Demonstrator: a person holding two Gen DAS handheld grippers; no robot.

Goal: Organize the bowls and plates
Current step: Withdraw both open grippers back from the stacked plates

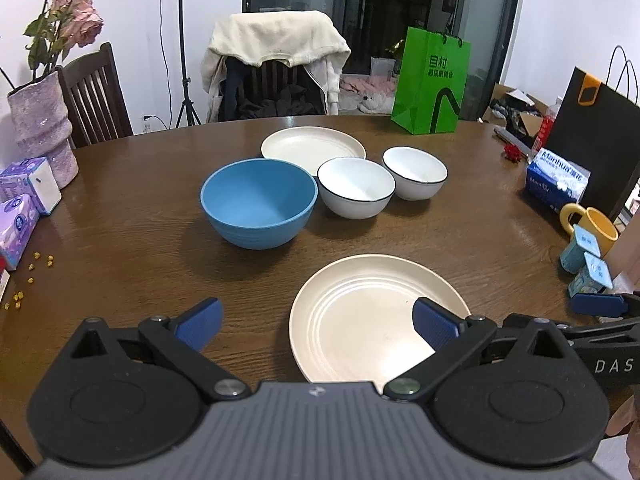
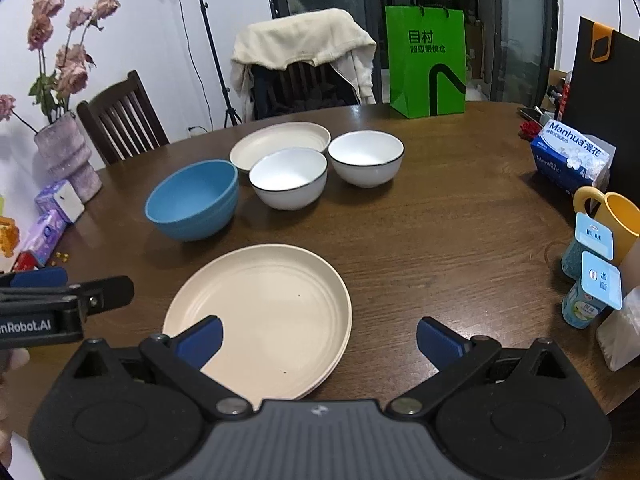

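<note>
On the near part of the round wooden table [image 1: 120,240] lies a cream plate [image 1: 360,320]; in the right wrist view its edge shows a second rim underneath, so it looks like a stack of two. The left gripper [image 1: 316,322] hangs above it with its blue-padded fingers [image 1: 200,322] spread wide and nothing between them; one pad lies over the plate's right side in the view, the other over bare wood to the left. The right gripper [image 2: 318,340] is likewise wide open and empty, its left pad over the plate's near left edge, its right pad over bare table. Each gripper shows at the edge of the other's view, so the two sit side by side.

Farther back stands a blue bowl [image 1: 258,202] to the left, and to its right two white bowls with dark rims, one [image 1: 356,186] close beside the blue bowl and the other [image 1: 414,172] just right of it. Behind them lies another cream plate [image 1: 308,144].

Around the edges: a pink vase of dried roses [image 1: 42,128] and tissue packs [image 1: 24,200] at the left, a green paper bag [image 1: 432,84] at the far side, a blue tissue box [image 1: 558,180], a yellow mug [image 1: 588,224] and two small yoghurt bottles [image 2: 588,276] at the right. Nothing stands between the near plate and the bowls. Two chairs stand beyond the table, one draped with a cream garment [image 1: 276,40].
</note>
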